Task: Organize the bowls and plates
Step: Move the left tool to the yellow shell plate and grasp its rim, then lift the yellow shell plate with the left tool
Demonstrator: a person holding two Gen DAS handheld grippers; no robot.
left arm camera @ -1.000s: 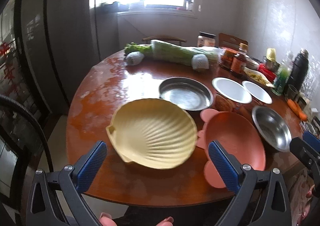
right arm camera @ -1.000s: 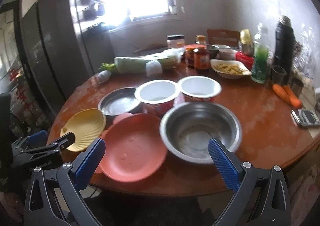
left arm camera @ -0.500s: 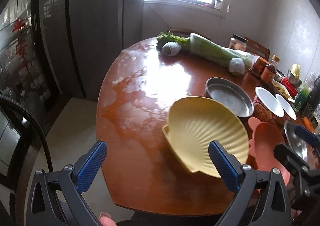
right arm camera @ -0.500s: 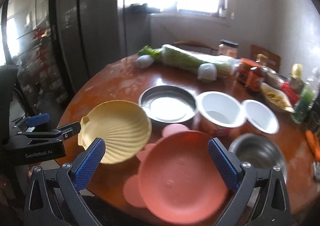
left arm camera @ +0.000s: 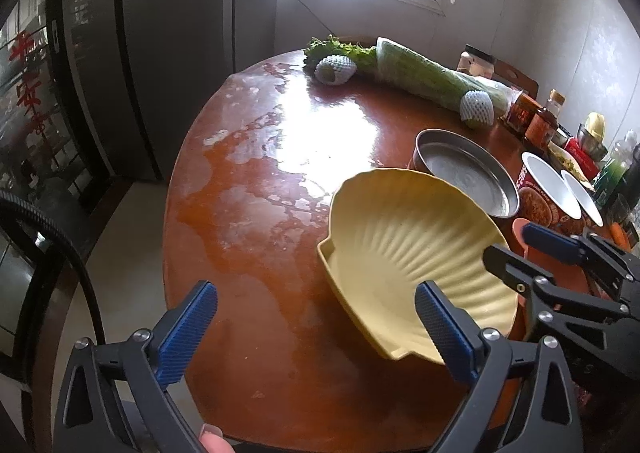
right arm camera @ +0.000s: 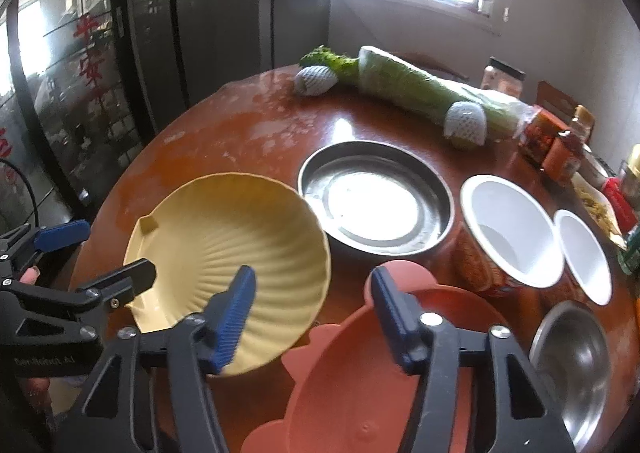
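A yellow shell-shaped plate [left arm camera: 404,249] [right arm camera: 224,249] lies near the front edge of the round wooden table [left arm camera: 260,181]. My left gripper [left arm camera: 316,319] [right arm camera: 98,253] stands open at the plate's near left corner, with nothing pressed between its pads. My right gripper [right arm camera: 312,313] [left arm camera: 528,249] is closing. Its left finger [right arm camera: 236,313] hangs over the plate's right side, and the rim lies between the jaws without the pads pressing on it. A pink plate [right arm camera: 380,373] sits under the right finger. Beyond are a steel pan [right arm camera: 376,197], two white bowls [right arm camera: 512,229] and a steel bowl [right arm camera: 572,357].
A wrapped cabbage [right arm camera: 424,89] and two foam-netted fruits [right arm camera: 316,81] lie at the table's far side. Jars and bottles [right arm camera: 556,141] crowd the right. A dark fridge [left arm camera: 132,53] stands left of the table. A person's fingertip [left arm camera: 214,443] shows at the bottom.
Both grippers have swung left and sunk toward the yellow plate, which now looms larger. The right gripper's jaws have narrowed from wide apart. The left jaws have stayed wide.
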